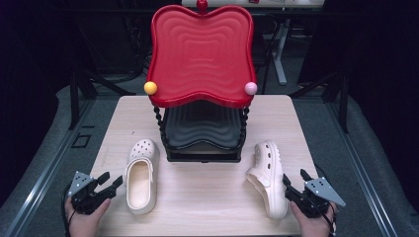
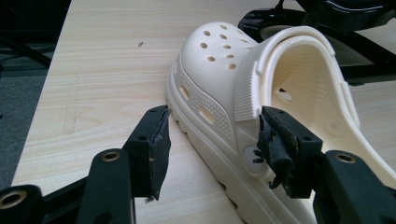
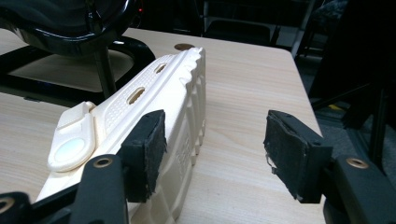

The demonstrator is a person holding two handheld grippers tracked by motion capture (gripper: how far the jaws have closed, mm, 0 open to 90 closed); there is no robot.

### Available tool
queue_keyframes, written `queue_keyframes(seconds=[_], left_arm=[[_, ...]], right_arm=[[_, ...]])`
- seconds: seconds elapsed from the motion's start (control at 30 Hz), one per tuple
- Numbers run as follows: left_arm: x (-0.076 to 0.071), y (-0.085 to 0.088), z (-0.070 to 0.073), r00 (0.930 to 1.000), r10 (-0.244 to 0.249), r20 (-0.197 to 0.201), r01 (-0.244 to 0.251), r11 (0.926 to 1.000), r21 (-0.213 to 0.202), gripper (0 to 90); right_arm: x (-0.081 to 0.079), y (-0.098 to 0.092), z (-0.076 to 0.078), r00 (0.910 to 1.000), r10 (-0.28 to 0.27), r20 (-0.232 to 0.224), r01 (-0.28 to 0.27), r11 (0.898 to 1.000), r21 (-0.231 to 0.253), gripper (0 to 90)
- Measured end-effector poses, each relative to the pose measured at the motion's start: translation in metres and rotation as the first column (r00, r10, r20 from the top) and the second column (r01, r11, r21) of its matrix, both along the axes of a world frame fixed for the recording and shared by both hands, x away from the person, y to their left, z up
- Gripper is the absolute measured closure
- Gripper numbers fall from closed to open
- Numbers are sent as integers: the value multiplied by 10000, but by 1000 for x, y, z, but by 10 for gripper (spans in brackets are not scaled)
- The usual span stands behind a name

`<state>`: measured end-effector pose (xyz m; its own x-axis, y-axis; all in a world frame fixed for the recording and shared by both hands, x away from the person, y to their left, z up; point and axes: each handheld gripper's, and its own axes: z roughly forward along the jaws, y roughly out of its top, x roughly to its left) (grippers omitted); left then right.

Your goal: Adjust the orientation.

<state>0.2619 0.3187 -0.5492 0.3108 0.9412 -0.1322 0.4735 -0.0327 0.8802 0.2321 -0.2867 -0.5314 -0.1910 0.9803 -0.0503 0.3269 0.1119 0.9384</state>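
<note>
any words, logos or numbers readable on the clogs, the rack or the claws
No readable text in these pictures.
Left clog: the round strap rivet bears a dark mark, too blurred to read.
Right clog: its strap end in the right gripper view is plain, no lettering.
Two-tier rack, red tray above a black one: only wavy ridges, no label.
Left claw and right claw: no markings to be made out.

Light wooden table (image 1: 207, 197) with rounded corners, on grey floor (image 1: 44, 143). At its far middle, two-tier rack: glossy red wavy plastic tray (image 1: 201, 54) on top, black wavy tray (image 1: 202, 129) beneath, joined by twisted black posts (image 1: 158, 123). Yellow ball knob (image 1: 150, 88) at one front corner, pink ball knob (image 1: 251, 88) at the other.
</note>
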Motion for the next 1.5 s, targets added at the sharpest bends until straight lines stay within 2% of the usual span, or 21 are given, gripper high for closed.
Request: queue_keyframes(seconds=[0.1,0.2,0.33,0.47,0.67,0.77,0.9,0.97,1.1,1.2,1.33,1.5], left_arm=[[0,0,0,9999,8,-124,-8,10000,-13,438],[-1,-2,1,9999,92,77,-93,9999,134,434],[-3,-2,3,9998,154,158,-157,9997,194,425],[-5,-2,4,9997,237,76,-238,9996,164,424],[-7,-4,5,9997,97,206,-104,9994,317,440],[-7,-5,5,9999,40,140,-42,9998,181,453],[-6,-8,6,10000,-14,-73,15,9999,115,493],[-7,-10,8,9995,144,-276,-133,9991,408,521],[-7,-13,15,9999,80,-105,-76,9993,365,535],[-4,-19,21,10000,-17,88,11,9980,632,539],[6,-27,25,9998,-175,40,172,9973,719,538],[20,-40,27,9991,-395,-142,408,9934,1068,552]], right_arm=[[-1,-3,-1,9999,38,-103,-35,9995,307,411],[-2,-5,0,10000,-62,-15,63,9989,462,444],[-2,-6,3,9999,-79,94,73,9976,695,460],[-5,-4,3,9999,92,90,-98,9972,737,479],[-6,0,7,9999,128,107,-132,9989,453,514],[-4,2,6,9998,160,114,-164,9994,296,520],[-5,1,6,9998,151,152,-156,9992,377,520],[-5,0,7,9998,171,69,-175,9983,558,529],[-6,-1,8,10000,79,33,-82,9976,689,542],[-6,0,8,9999,69,111,-77,9972,740,541],[-6,-2,7,10000,-14,-24,16,9953,973,541],[-6,-7,7,9999,-92,-87,101,9937,1119,541]])
